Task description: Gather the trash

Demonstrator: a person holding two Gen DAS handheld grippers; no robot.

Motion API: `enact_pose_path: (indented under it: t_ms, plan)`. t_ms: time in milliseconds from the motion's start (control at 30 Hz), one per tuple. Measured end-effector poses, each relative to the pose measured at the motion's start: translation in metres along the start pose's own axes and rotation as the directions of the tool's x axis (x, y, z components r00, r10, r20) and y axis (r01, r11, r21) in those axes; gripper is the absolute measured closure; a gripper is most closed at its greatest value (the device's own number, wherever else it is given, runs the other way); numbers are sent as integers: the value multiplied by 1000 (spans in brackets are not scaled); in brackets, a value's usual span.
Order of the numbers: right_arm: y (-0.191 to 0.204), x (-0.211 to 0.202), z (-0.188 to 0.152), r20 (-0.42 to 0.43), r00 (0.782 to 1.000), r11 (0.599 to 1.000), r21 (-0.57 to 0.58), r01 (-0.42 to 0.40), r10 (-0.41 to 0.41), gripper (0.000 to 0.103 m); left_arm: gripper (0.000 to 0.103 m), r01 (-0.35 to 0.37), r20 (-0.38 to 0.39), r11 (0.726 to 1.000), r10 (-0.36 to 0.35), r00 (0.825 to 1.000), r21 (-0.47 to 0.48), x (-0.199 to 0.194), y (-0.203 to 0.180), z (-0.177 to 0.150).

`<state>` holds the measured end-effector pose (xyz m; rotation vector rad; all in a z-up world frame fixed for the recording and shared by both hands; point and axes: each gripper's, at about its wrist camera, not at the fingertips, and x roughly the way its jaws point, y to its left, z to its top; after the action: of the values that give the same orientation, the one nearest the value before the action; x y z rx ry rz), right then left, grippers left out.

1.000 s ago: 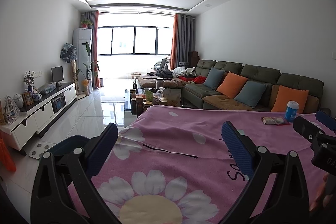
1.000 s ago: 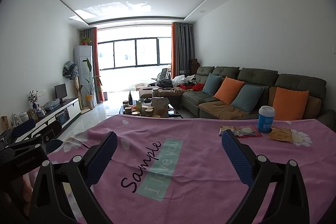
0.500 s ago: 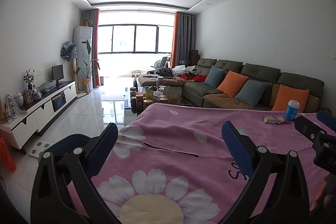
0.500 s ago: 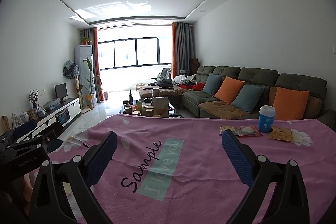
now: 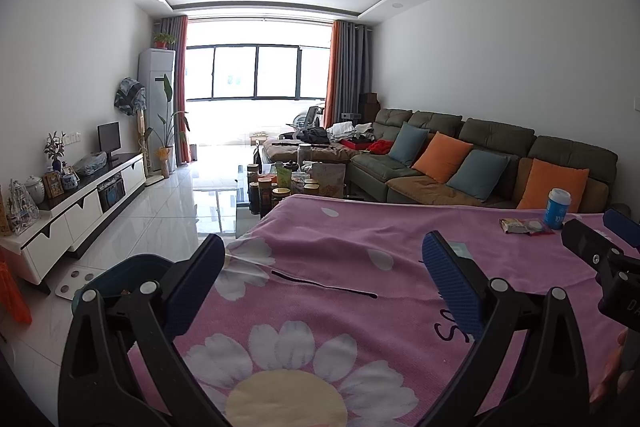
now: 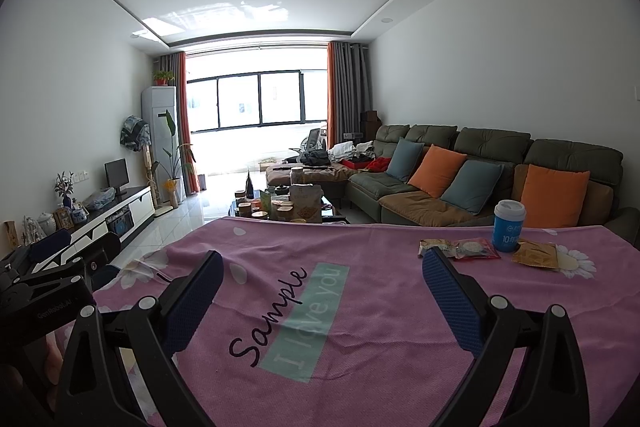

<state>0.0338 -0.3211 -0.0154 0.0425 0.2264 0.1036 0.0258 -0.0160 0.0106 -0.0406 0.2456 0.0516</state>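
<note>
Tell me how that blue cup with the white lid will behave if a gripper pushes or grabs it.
The blue cup stands upright and taller than wide on soft pink cloth, so a high push would probably tip it. Once down, its round body would likely roll. It looks like paper, so probably light and crushable.

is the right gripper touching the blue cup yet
Apart. The right wrist view shows the open right gripper over bare pink cloth, with the blue cup standing well beyond its fingertips.

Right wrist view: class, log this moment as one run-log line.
left tongs open, empty | right tongs open, empty | blue cup, wrappers on pink cloth, untouched
</note>
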Motion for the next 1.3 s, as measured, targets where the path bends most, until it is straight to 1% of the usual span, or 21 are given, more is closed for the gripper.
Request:
enact_pose_path:
  t_ms: [400, 1300]
  plan:
    - [0, 1, 0, 0, 1000, 1000, 3, 1, -1, 7, 6, 2, -14, 1000, -2, 1000, 2, 6, -1, -2]
    - [-2, 5, -4, -11, 1000, 1000, 11, 1, -1, 7, 6, -6, -15, 1000, 7, 1000, 13, 12, -5, -1]
